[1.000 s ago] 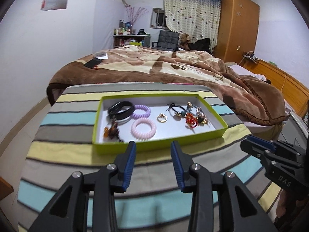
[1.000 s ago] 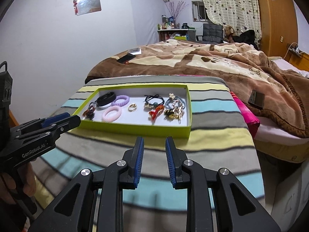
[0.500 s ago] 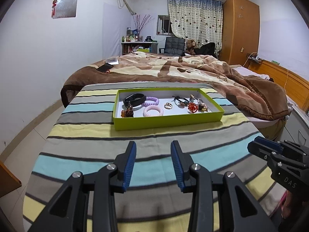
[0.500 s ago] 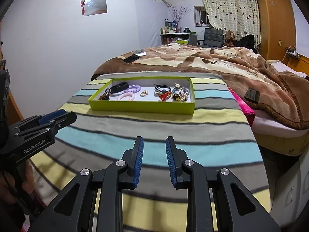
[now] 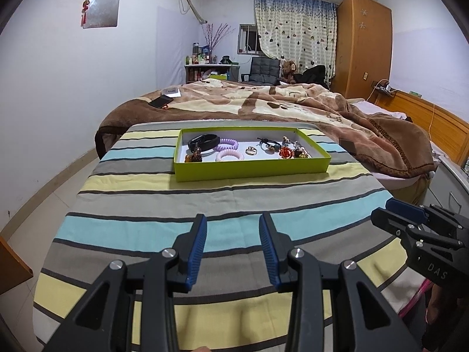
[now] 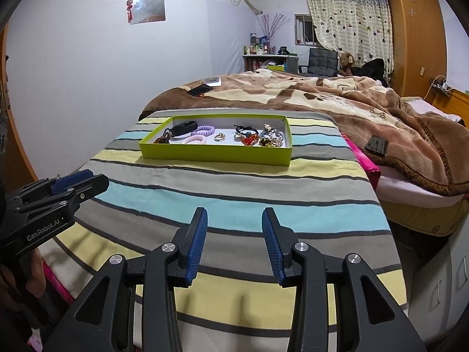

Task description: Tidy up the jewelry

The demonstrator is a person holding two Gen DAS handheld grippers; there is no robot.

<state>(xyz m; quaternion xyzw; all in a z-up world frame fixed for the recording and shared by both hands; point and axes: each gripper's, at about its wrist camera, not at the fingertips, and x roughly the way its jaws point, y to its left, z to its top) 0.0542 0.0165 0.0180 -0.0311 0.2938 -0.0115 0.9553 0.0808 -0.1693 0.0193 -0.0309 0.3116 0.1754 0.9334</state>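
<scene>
All the jewelry lies inside the green tray [image 5: 252,173], which stands on the striped desk [image 5: 205,205] toward its far end, close to the bed [image 5: 263,102]. In the left part of the tray I see a black band [image 5: 205,142], a purple coil tie [image 5: 226,145], a pink coil tie [image 5: 230,156] and some amber beads [image 5: 194,157]. A gold ring [image 5: 251,150] lies alone in the middle. On the right, a black hair tie [image 5: 269,144], a red flower piece [image 5: 286,153] and a small heap of gold pieces [image 5: 302,152] are close together; whether they touch I cannot tell.

I judge the task is near its end, or maybe finished: nothing lies loose on the cloth, and the pieces seem grouped by kind. Only the right heap looks a little crowded and could perhaps be spread.

The left gripper [image 5: 233,226] and the right gripper [image 6: 234,220] are both low over the near part of the desk, well apart from the tray. The fingers of each are apart and hold nothing.

There is much free cloth between the grippers and the tray, so an approach from the front is open. The tray walls are low but stand up, so one must come from above. The desk drops off on the left toward the floor and on the right toward a gap beside the bed.
</scene>
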